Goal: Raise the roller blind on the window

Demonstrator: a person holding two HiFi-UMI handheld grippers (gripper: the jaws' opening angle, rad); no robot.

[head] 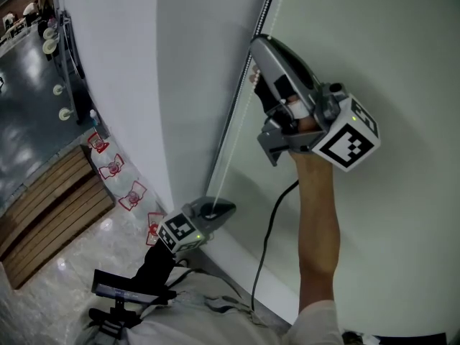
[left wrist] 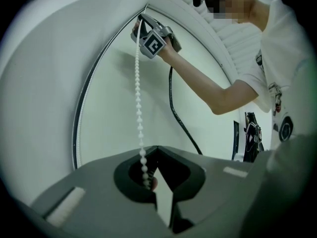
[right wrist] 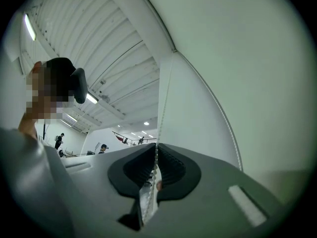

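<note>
A white bead chain (head: 228, 149) hangs beside the pale roller blind (head: 180, 70), next to a greenish wall. High up, my right gripper (head: 255, 67) is shut on the chain, which runs between its ribbed jaws in the right gripper view (right wrist: 156, 150). Far below, close to the sill, my left gripper (head: 228, 208) is also shut on it. In the left gripper view the chain (left wrist: 139, 98) stretches taut from the right gripper (left wrist: 140, 21) down into the left gripper (left wrist: 154, 150). A second strand (left wrist: 86, 98) curves along the blind's edge.
A black cable (head: 267, 236) hangs from the right gripper down the wall. Below left are a wooden slatted platform (head: 50, 200), several red and white packets (head: 115, 167) along the wall base, and a black stand (head: 122, 293) by my legs.
</note>
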